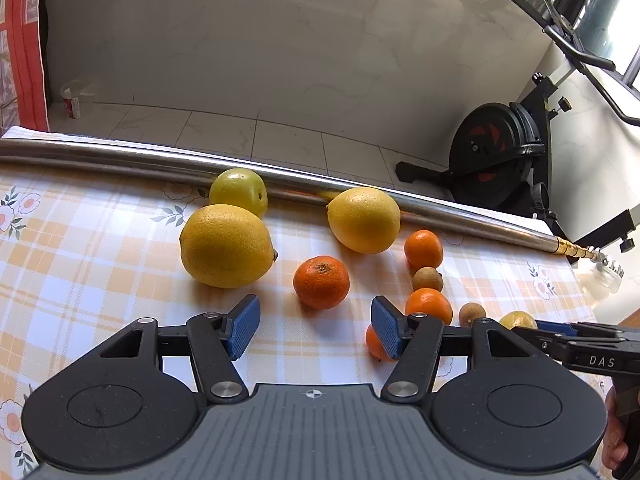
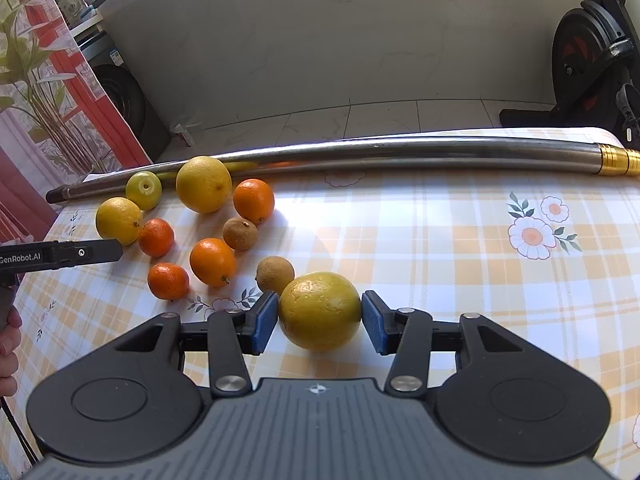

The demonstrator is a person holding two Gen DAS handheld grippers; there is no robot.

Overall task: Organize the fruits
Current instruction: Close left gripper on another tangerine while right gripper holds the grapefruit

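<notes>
My right gripper [image 2: 320,318] is shut on a yellow-green fruit [image 2: 320,310], pads against both its sides, low over the checked tablecloth [image 2: 440,260]. To its left lie a brown longan [image 2: 274,274], several mandarins such as one [image 2: 212,261], another longan [image 2: 240,233], two lemons [image 2: 203,184] [image 2: 118,220] and a green fruit [image 2: 143,189]. My left gripper [image 1: 315,326] is open and empty, just short of a mandarin [image 1: 321,281]. A big lemon [image 1: 226,245] lies ahead to its left, and a second lemon [image 1: 364,219] ahead to its right.
A long steel pole [image 2: 360,152] with a brass end lies along the table's far edge, behind the fruit. An exercise bike [image 1: 496,156] stands on the tiled floor beyond. The table's right part [image 2: 500,280] bears only the cloth's flower print.
</notes>
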